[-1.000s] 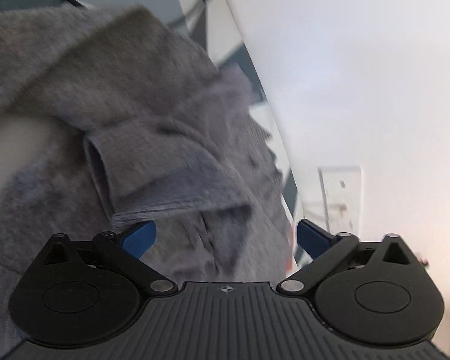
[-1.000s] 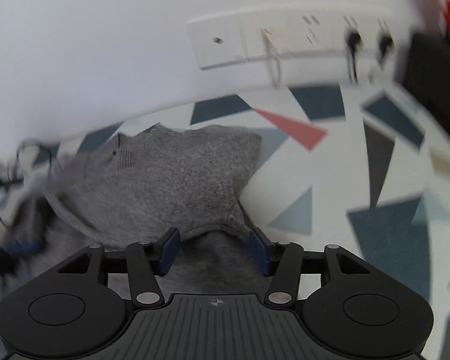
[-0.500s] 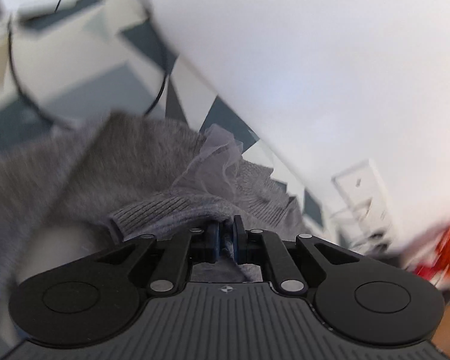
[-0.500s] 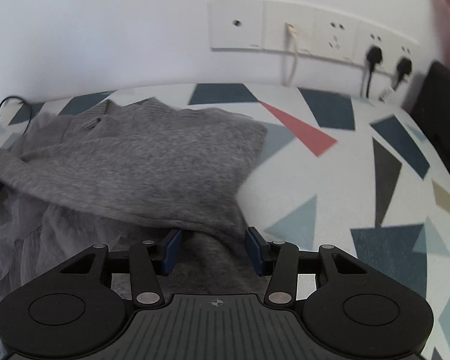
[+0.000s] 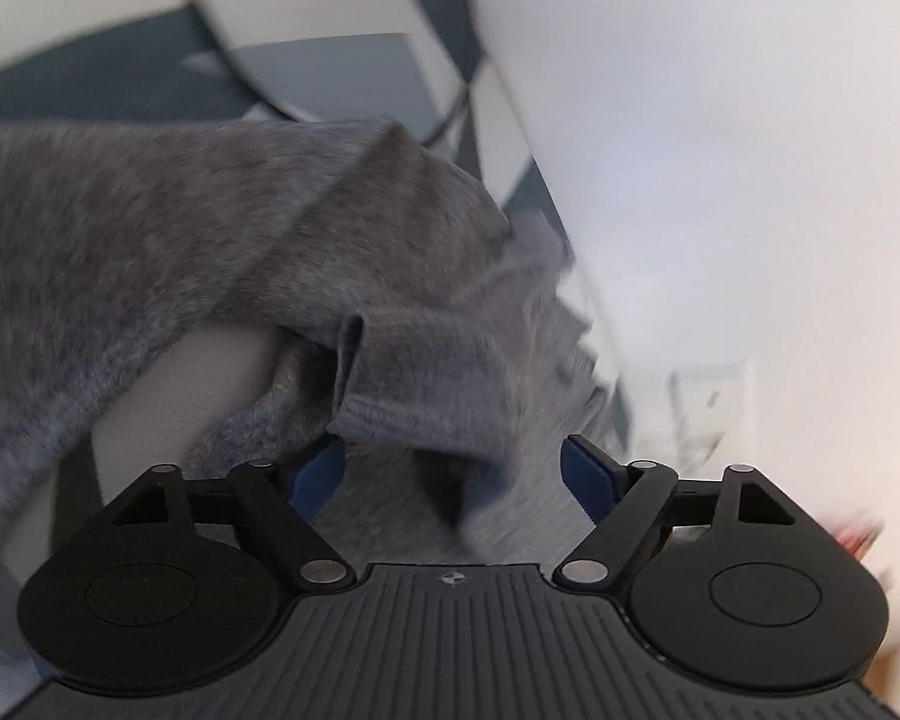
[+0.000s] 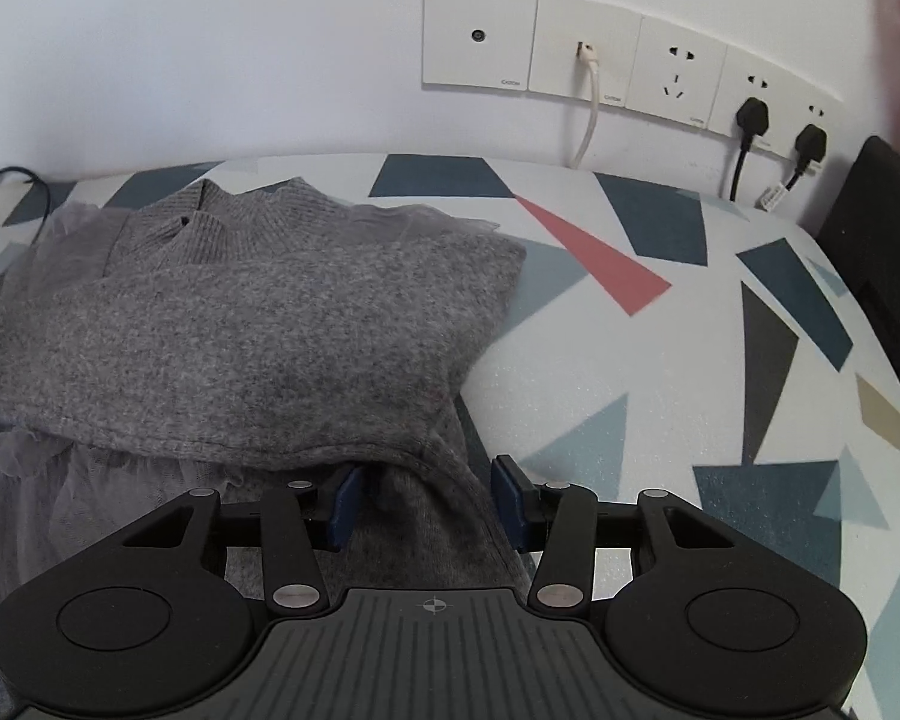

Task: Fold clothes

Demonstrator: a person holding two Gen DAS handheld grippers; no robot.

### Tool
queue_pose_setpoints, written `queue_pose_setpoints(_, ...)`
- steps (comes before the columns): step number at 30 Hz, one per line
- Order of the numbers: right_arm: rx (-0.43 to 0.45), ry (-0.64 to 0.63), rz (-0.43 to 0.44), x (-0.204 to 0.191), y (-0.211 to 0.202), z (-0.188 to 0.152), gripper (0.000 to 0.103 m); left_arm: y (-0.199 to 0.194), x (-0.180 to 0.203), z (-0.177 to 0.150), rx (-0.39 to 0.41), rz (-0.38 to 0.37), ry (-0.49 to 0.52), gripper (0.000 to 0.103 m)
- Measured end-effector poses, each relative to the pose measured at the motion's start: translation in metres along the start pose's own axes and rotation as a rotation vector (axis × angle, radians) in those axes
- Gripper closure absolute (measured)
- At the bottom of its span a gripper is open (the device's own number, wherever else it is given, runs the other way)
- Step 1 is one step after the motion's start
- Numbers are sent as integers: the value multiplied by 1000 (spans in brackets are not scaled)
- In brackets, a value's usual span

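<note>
The grey sweater [image 6: 258, 324] lies toward the back left corner of the desk [image 6: 660, 396], near the wall, with one sleeve already laid across its body and a thin gauzy layer [image 6: 60, 480] showing under it. My left gripper [image 5: 453, 474] is opening, its jaws wide with a ribbed cuff [image 5: 402, 384] lying loose between them, unpinched. My right gripper [image 6: 429, 501] stands half apart astride the sweater's lower edge, not pressing, so I judge folding barely half done: the body remains to be doubled.
</note>
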State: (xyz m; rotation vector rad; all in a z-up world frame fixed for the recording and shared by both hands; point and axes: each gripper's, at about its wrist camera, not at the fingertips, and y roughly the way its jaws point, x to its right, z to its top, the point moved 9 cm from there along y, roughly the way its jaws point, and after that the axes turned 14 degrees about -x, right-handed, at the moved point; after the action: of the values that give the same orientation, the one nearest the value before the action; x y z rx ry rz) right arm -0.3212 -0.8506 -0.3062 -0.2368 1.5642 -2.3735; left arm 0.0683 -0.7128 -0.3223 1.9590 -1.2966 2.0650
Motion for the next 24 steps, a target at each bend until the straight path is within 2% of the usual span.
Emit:
queue_pose_setpoints(1, -3, 36, 23, 2, 1, 2, 65, 0, -3, 3, 1, -35, -48, 22)
queue_pose_setpoints(2, -7, 72, 43, 5, 2, 3, 74, 1, -6, 5, 6, -67, -91, 27)
queue_pose_setpoints(3, -12, 104, 57, 8, 4, 3, 78, 1, -9, 7, 10, -98, -134, 37)
queue_pose_setpoints(4, -17, 137, 71, 11, 6, 3, 84, 1, -7, 9, 18, -100, -133, 77)
queue_pose_setpoints(5, -20, 164, 78, 13, 7, 3, 87, 1, -1, 10, 28, -85, -107, 90)
queue_pose_setpoints(8, -7, 185, 59, 16, 5, 1, 91, -1, 14, 13, 59, -40, -30, 92)
queue_pose_setpoints(9, -1, 182, 54, 16, 4, 0, 92, -4, 25, 14, 79, -27, 30, 92)
queue_pose_setpoints(12, 12, 188, 57, 16, -2, -1, 93, -23, 70, 12, 168, 25, 314, 92)
queue_pose_setpoints(14, 18, 198, 62, 18, -5, -2, 93, -24, 79, 5, 173, 104, 456, 89)
queue_pose_setpoints(16, 12, 212, 60, 21, -5, -2, 93, -12, 59, 5, 112, 246, 464, 82)
queue_pose_setpoints(17, 3, 215, 59, 22, -3, -3, 92, -8, 48, 6, 92, 290, 446, 78)
queue_pose_setpoints(20, -18, 216, 58, 22, -2, -6, 91, -1, 17, 9, 55, 373, 386, 75)
queue_pose_setpoints(21, -23, 211, 60, 21, -3, -6, 90, -1, 14, 9, 54, 374, 377, 74)
queue_pose_setpoints(24, -25, 186, 81, 18, -14, -6, 79, -5, 20, 6, 78, 376, 403, 53)
